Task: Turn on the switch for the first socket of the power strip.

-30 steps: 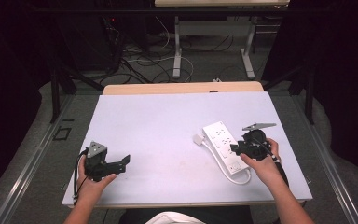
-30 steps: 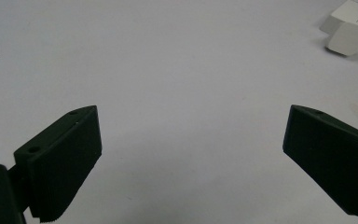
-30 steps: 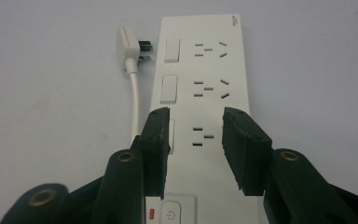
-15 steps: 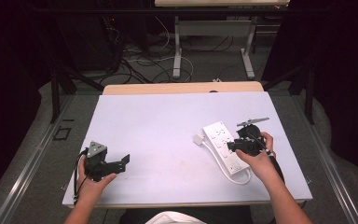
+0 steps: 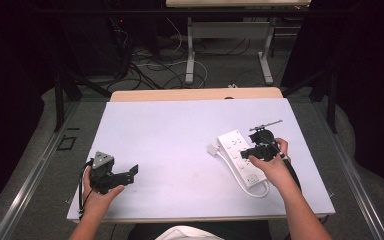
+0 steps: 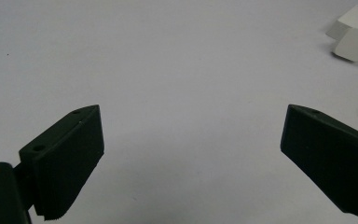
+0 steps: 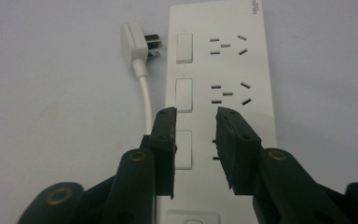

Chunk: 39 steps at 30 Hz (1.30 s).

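A white power strip (image 5: 236,156) with several sockets and switches lies on the right half of the white table (image 5: 180,125). Its plug (image 5: 213,149) rests just left of the strip's far end. My right gripper (image 5: 247,152) hovers over the strip's middle. In the right gripper view its jaws (image 7: 196,114) stand a narrow gap apart above a switch and socket of the strip (image 7: 228,70), and nothing is between them; they have just been closing. The plug (image 7: 137,44) and its cable (image 7: 145,93) run along the strip's left side. My left gripper (image 5: 131,171) rests open at the table's front left.
The left gripper view shows wide-apart jaws (image 6: 191,140) over bare table, with the plug (image 6: 354,39) far off at the top right. The strip's cable loops (image 5: 261,190) near the front edge. A wooden tabletop (image 5: 195,94) adjoins the far edge; floor cables (image 5: 150,65) lie beyond.
My right gripper has moved left and now sits over the power strip's middle. The left gripper has stayed where it was.
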Motion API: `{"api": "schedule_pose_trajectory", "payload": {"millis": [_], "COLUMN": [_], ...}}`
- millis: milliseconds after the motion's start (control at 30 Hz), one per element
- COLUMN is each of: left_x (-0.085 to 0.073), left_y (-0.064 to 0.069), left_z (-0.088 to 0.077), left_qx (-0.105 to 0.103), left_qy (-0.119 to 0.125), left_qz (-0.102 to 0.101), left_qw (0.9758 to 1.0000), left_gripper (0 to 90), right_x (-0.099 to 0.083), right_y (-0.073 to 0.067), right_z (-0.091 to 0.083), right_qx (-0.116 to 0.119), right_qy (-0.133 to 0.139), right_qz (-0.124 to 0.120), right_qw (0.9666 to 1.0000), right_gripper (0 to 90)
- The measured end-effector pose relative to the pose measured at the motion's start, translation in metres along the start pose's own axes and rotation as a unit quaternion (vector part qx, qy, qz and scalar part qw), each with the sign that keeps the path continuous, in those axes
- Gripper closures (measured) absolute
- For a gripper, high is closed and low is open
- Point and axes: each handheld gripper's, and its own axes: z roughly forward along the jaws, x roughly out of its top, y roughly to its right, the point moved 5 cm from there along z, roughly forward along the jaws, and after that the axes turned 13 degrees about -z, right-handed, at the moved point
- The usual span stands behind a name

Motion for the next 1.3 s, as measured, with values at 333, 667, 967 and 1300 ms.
{"api": "schedule_pose_trajectory", "payload": {"millis": [333, 667, 967, 1300], "left_x": [0.001, 0.002, 0.002, 0.002], "left_y": [-0.002, 0.000, -0.002, -0.003], "left_z": [-0.001, -0.001, -0.001, -0.001], "left_qx": [0.002, -0.001, 0.000, 0.002], "left_qy": [-0.002, 0.008, 0.005, 0.005], "left_qz": [0.002, 0.003, 0.002, 0.001], "left_qw": [1.0000, 1.0000, 1.0000, 1.0000], "left_gripper": [6.1, 6.1, 6.4, 7.0], "right_x": [0.002, -0.004, -0.009, -0.013], "right_y": [0.001, -0.001, -0.001, -0.003], "right_z": [0.009, 0.020, 0.027, 0.027], "right_qx": [-0.002, 0.000, 0.009, 0.016], "right_qy": [-0.018, -0.040, -0.066, -0.090], "right_qz": [0.003, 0.023, 0.037, 0.038], "right_qw": [0.9998, 0.9989, 0.9971, 0.9951], "right_gripper": [72.7, 75.8, 80.5, 83.6]}}
